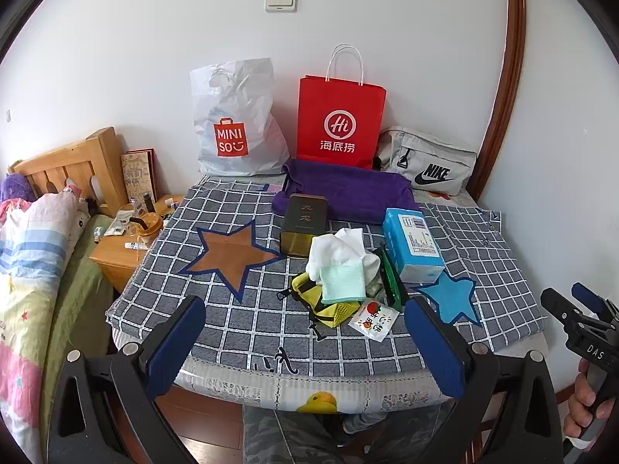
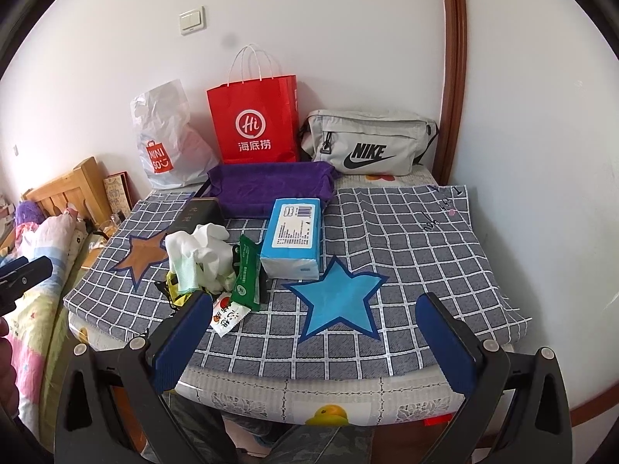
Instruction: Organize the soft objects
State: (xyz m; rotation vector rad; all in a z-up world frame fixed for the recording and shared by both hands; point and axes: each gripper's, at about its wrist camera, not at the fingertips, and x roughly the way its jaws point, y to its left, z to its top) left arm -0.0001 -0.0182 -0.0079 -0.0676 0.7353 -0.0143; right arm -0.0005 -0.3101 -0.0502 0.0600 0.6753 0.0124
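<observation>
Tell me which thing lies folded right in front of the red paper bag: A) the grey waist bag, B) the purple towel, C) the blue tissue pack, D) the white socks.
B: the purple towel lies folded just below the red paper bag, with the tissue pack nearer the camera.

Looks like we're in someone's bedroom: a bed (image 1: 35,255) with a wooden headboard (image 1: 73,162) on the left, a cluttered nightstand (image 1: 120,251) beside it, shopping bags (image 1: 340,120) against the far wall.
</observation>
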